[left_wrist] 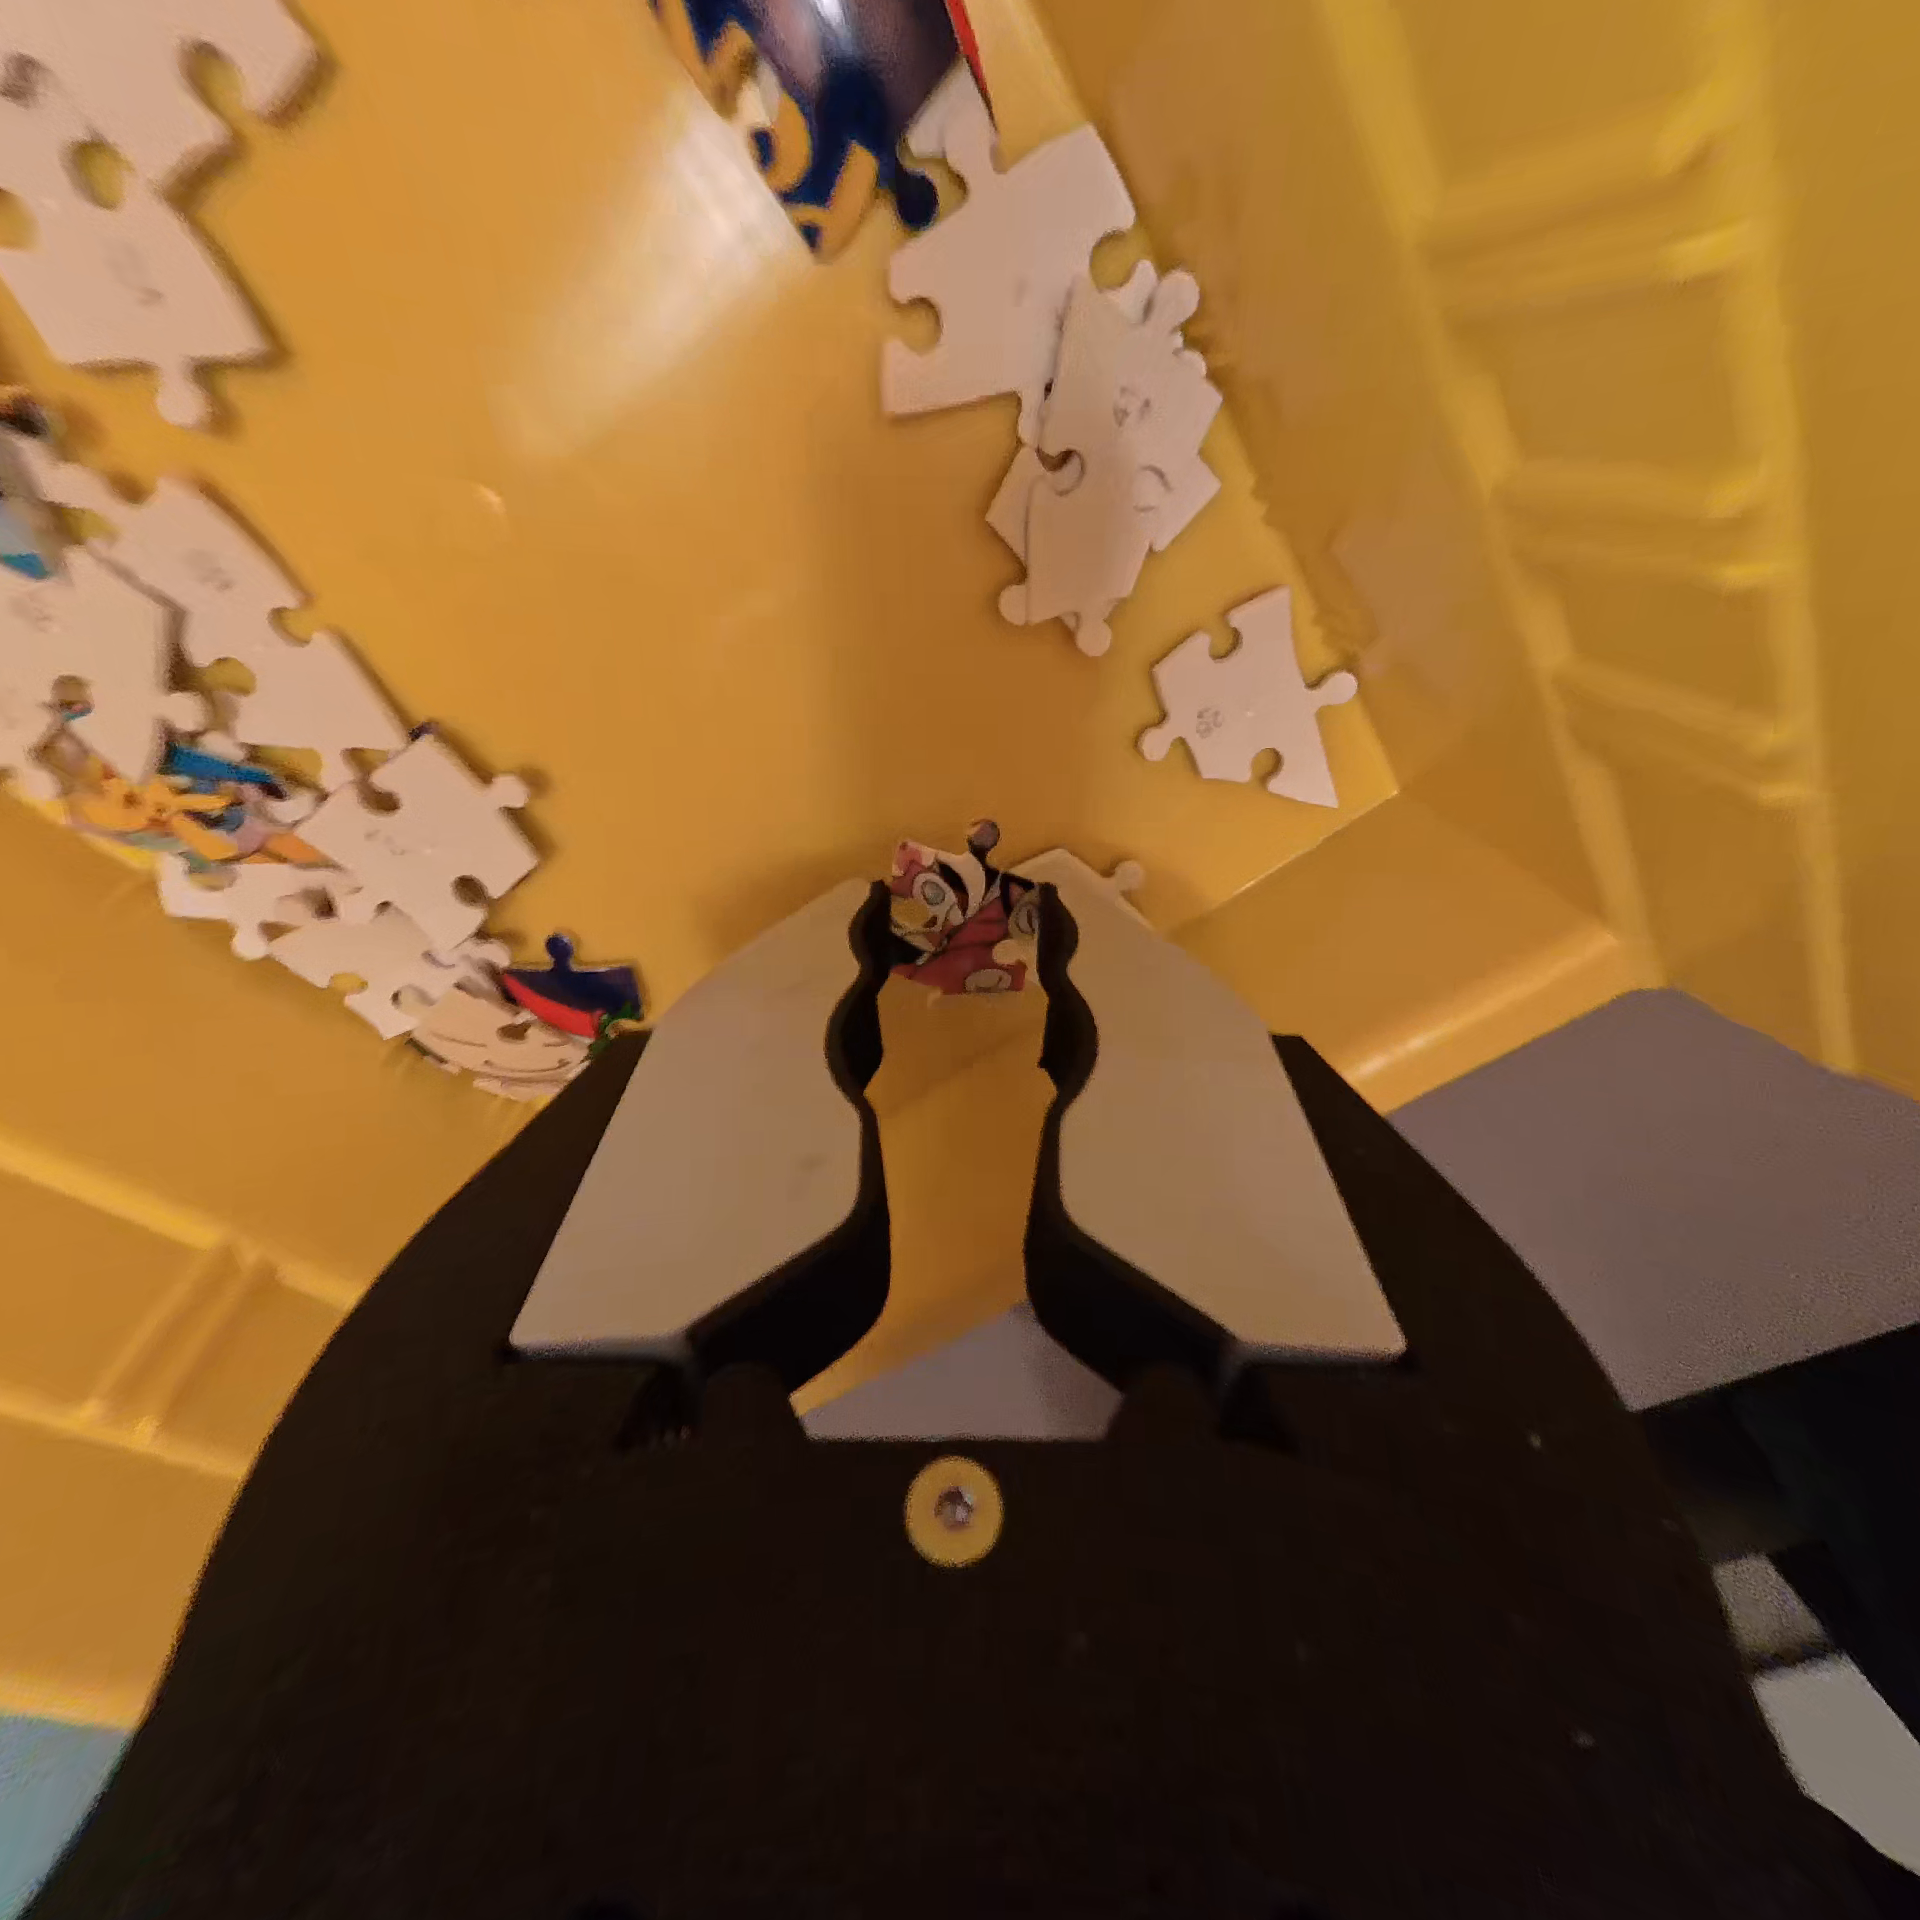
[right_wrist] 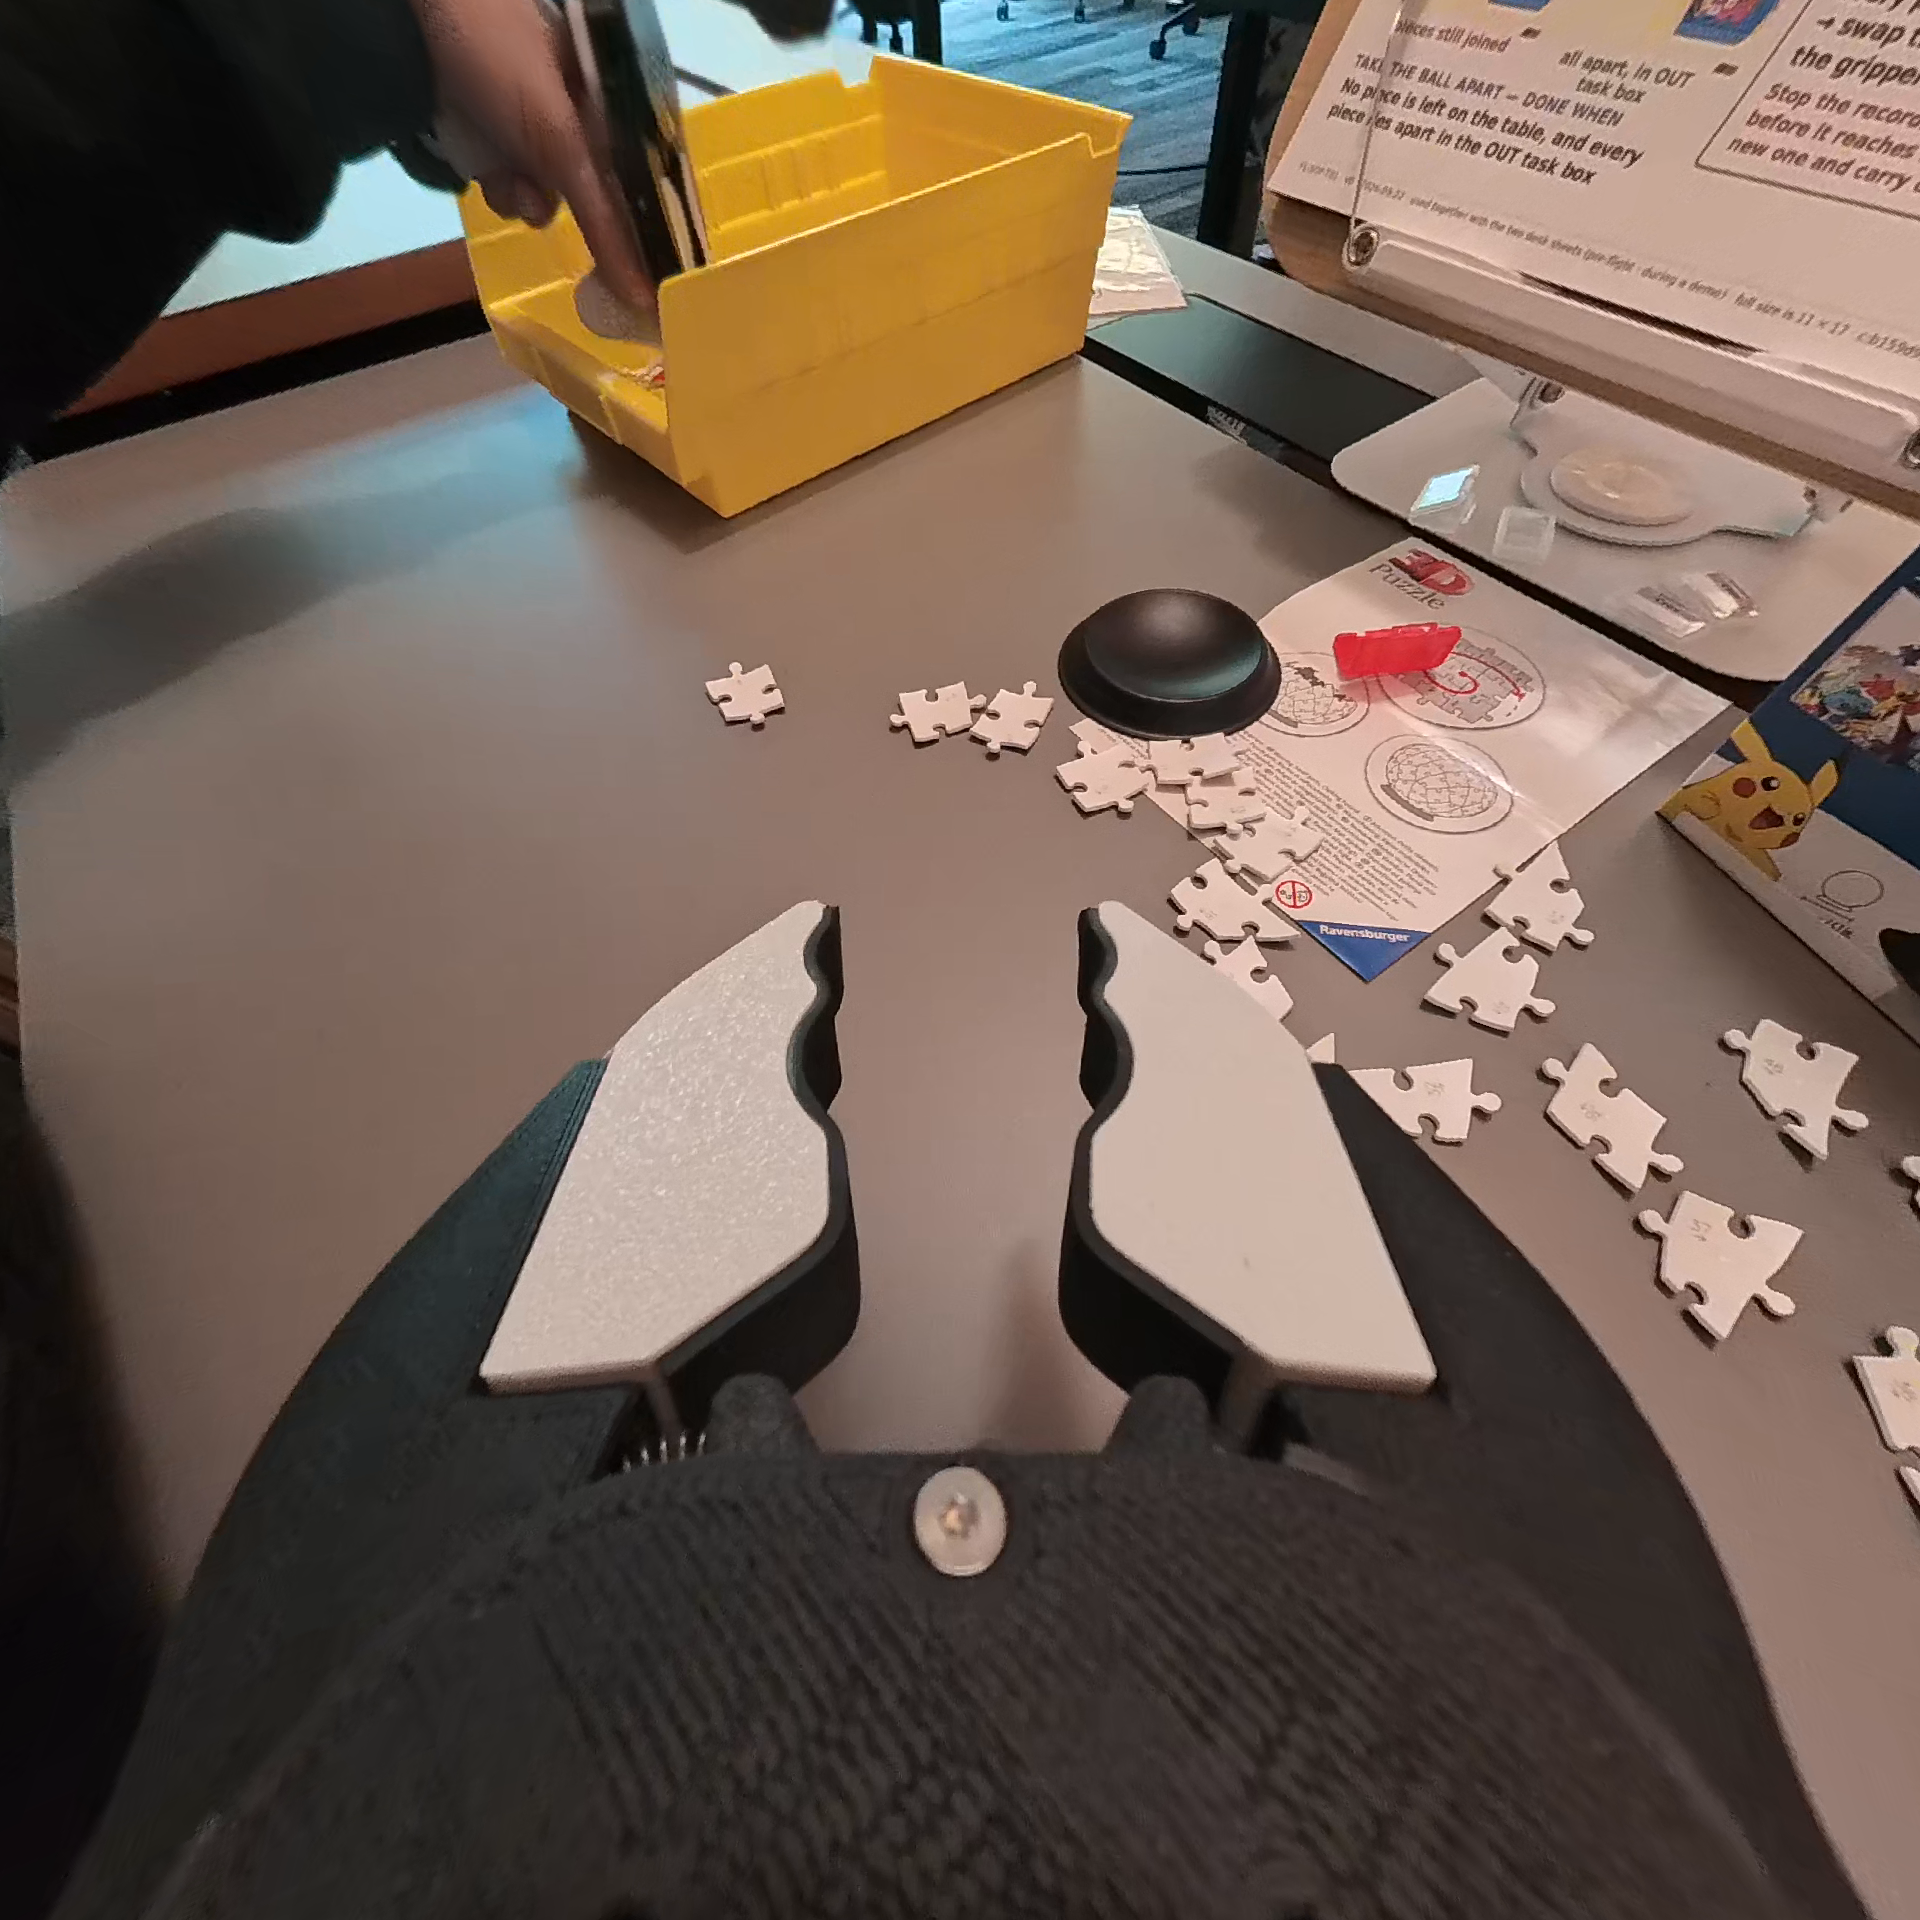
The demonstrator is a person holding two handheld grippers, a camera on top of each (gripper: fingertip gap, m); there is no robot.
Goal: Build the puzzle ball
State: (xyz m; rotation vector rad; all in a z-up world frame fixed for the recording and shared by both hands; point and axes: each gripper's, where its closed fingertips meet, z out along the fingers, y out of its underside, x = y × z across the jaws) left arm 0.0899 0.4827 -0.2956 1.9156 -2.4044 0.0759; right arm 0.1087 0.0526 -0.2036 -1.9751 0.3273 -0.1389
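Observation:
My left gripper [left_wrist: 961, 920] is inside the yellow bin [left_wrist: 644, 499] and is shut on a red-and-white printed puzzle piece [left_wrist: 961, 925] held between its tips. Several more puzzle pieces [left_wrist: 1117, 468] lie white side up on the bin floor, some joined in clumps [left_wrist: 343, 810]. In the right wrist view the left gripper [right_wrist: 634, 249] reaches into the same bin [right_wrist: 831, 301], held by a hand. My right gripper [right_wrist: 956, 935] is open and empty above the grey table [right_wrist: 468, 831]. White loose pieces [right_wrist: 971, 715] lie ahead of it, near a black round stand [right_wrist: 1169, 665].
An instruction sheet [right_wrist: 1455, 769] with a red plastic part [right_wrist: 1392, 649] lies right of the stand. More white pieces [right_wrist: 1605, 1117] are scattered at the right. The puzzle box [right_wrist: 1808, 800] sits at the right edge. A sign board on a white stand [right_wrist: 1621, 187] is at the back right. The left gripper's tips are roughly 45 cm from the right gripper's.

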